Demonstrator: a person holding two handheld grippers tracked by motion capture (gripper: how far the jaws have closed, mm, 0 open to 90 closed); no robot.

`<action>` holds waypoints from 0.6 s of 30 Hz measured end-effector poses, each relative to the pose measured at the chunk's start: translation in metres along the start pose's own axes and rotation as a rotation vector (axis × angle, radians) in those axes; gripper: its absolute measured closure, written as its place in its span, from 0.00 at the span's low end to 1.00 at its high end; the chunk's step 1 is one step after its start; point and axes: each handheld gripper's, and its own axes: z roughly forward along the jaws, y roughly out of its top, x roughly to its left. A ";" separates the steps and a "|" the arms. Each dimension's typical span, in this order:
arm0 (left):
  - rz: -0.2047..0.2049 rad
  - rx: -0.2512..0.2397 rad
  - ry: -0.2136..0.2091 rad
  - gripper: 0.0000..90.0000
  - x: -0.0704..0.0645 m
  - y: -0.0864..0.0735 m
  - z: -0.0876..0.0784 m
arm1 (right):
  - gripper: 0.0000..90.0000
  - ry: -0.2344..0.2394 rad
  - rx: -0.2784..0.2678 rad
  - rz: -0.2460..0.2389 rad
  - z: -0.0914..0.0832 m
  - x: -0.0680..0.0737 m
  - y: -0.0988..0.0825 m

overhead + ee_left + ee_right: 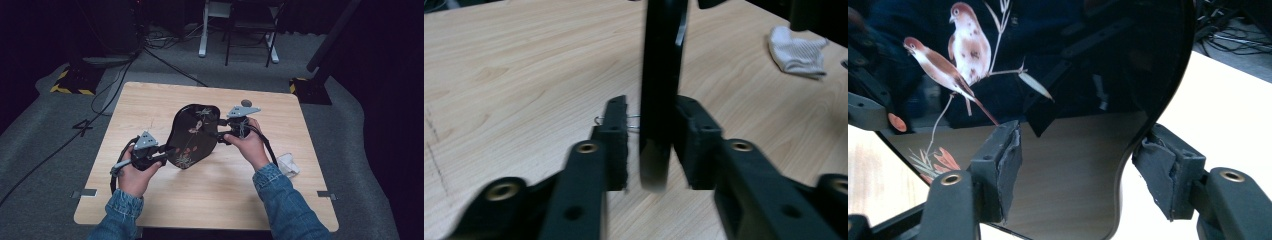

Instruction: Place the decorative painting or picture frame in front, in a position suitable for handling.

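Black lacquered tray (192, 134) with painted birds and flowers, held tilted above the middle of the table (150, 100), empty, nothing resting on its face; left gripper (167, 150) at the tray's near-left edge, its jaws drawn close about the rim, one pad (691, 140) against it and the other a sliver off, so a firm pinch cannot be confirmed; right gripper (220, 135) at the far-right edge, jaws spread, the rim between them but neither pad (1005, 165) pressing; judged risk: with the right side unclamped and the left hold doubtful, the glossy rim may slip and the tray pivot or drop onto the table; white cloth (289, 164) lying near the right edge, well apart
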 end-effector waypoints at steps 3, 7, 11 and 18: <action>0.013 -0.014 -0.037 0.83 0.001 0.001 0.001 | 0.41 0.004 0.007 -0.021 0.002 -0.002 0.000; 0.011 -0.023 -0.090 0.86 0.005 0.000 0.000 | 0.41 -0.001 0.011 -0.027 0.002 -0.003 -0.001; 0.024 -0.025 -0.101 0.87 0.005 0.000 0.001 | 0.42 -0.005 0.015 -0.031 0.000 -0.002 0.001; 0.049 -0.011 -0.124 0.87 0.004 0.003 0.004 | 0.44 -0.040 0.050 -0.054 -0.009 0.000 0.000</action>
